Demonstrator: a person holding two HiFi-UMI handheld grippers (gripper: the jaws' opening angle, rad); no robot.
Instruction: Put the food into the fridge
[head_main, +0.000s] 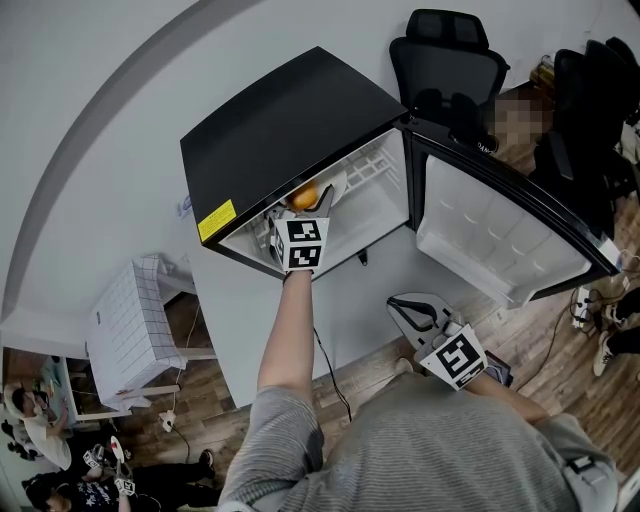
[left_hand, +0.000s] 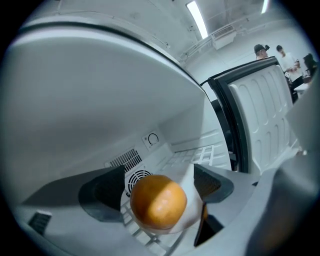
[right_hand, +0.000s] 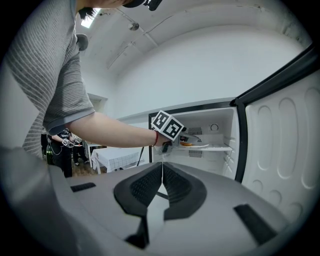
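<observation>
An office: swivel chairs (head_main: 447, 60) beside a mini fridge (head_main: 290, 120).

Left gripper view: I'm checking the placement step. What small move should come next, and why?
Probably open the left gripper and back out: its jaws appear to hold the plate with the orange food, already inside the fridge, low over the wire shelf.

Two black office chairs (head_main: 447, 60) stand beyond on the wooden floor (head_main: 200, 410), a white table with a checked cloth (head_main: 125, 325) sits left, bystanders (head_main: 30, 425) gather beside it, and a strip light (left_hand: 197, 19) glows overhead.
</observation>
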